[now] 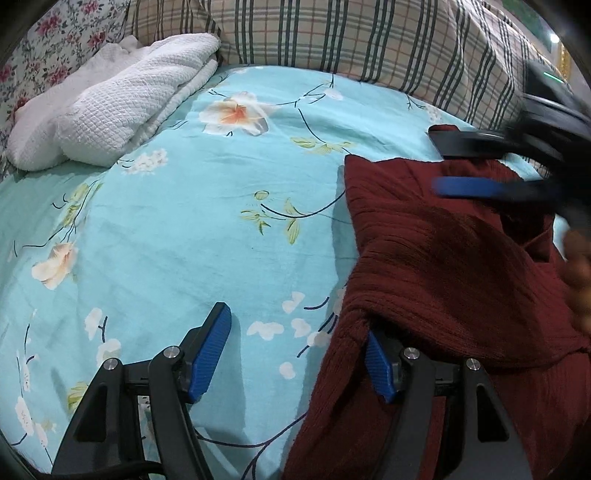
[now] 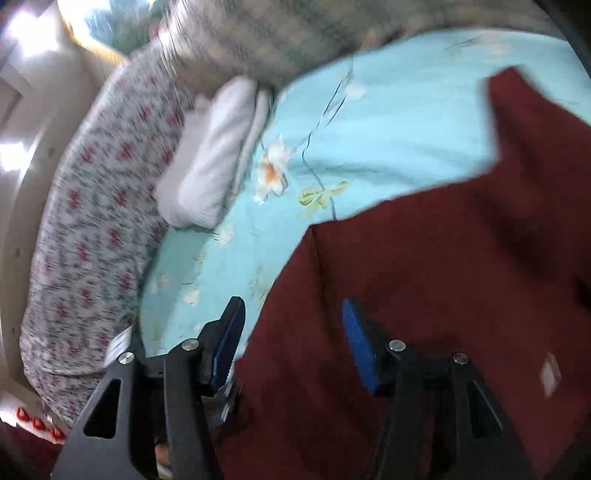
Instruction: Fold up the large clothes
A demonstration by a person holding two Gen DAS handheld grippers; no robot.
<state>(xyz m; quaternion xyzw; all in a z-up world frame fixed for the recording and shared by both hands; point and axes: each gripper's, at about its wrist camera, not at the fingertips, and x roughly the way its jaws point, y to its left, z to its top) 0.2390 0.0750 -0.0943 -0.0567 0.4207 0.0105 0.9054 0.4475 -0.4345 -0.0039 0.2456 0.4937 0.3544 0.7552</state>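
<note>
Maroon garment (image 1: 454, 266) spread over bed's (image 1: 207, 206) near right part, likely laid flat for folding. Left gripper (image 1: 295, 350) released, jaws wide, cloth draped on one finger. Right gripper (image 2: 291, 343) also unclenched, above garment edge. Left view alone shows sharp plaid pillows (image 1: 332, 33); right view blurred, white towel (image 2: 218, 147) at far left edge.

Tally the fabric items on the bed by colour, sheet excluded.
Maroon garment: 1
White folded blanket: 1
Plaid pillow: 1
Red-floral pillow: 1
Total: 4
</note>
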